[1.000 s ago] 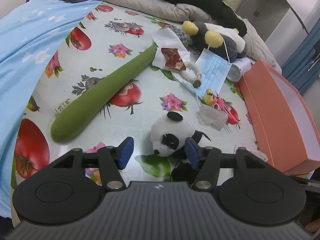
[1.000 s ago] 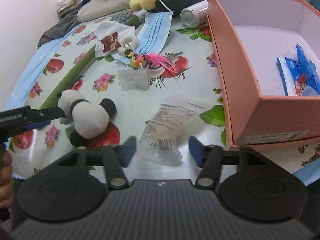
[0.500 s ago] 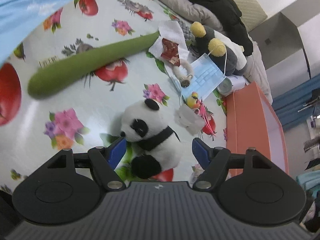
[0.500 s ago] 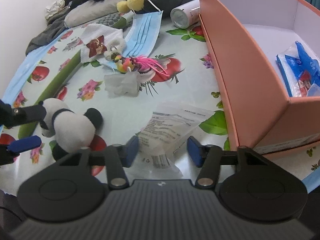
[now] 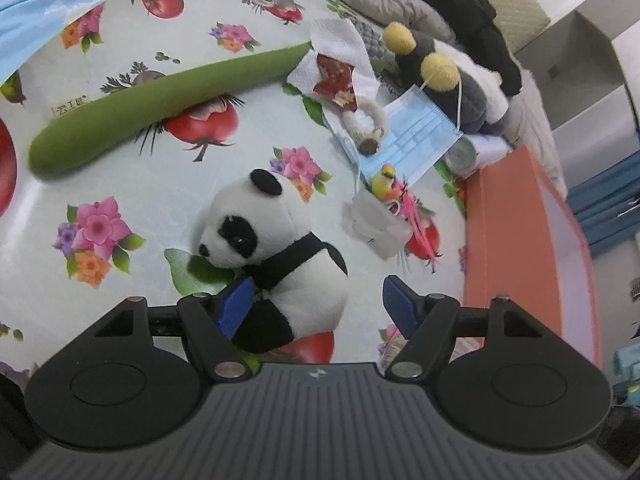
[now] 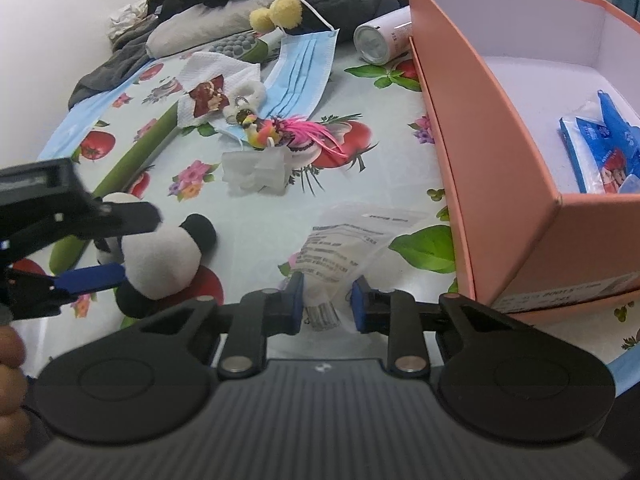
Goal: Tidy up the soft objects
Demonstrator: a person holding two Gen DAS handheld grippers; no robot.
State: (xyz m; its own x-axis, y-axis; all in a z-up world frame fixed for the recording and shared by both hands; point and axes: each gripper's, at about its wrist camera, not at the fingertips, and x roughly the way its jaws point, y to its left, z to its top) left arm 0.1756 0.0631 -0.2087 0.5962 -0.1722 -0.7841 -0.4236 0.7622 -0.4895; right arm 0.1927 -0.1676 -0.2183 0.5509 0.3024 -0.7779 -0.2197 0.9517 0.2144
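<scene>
A black-and-white plush panda (image 5: 272,248) lies on the fruit-print cloth. My left gripper (image 5: 316,304) stands open astride its body; the left pad (image 5: 236,304) is against its side and the right pad (image 5: 396,304) stands clear. The right wrist view shows the same gripper (image 6: 116,246) straddling the panda (image 6: 160,264). My right gripper (image 6: 326,306) has its jaws closing over the near end of a clear printed packet (image 6: 344,244) lying flat; the pads do not visibly press it. A long green plush (image 5: 160,104) lies at the far left.
An open orange box (image 6: 480,168) stands at the right, with blue packets (image 6: 600,152) inside. Between the plush and the box lie a blue face mask (image 5: 412,136), a pink-feathered toy bird (image 5: 394,192), crumpled white plastic (image 5: 372,224), a can (image 6: 380,40) and a dark plush with yellow pompoms (image 5: 444,80).
My left gripper has rolled and moved forward, so the panda went from ahead of the tips to between its jaws. The right jaws have narrowed around the packet's end.
</scene>
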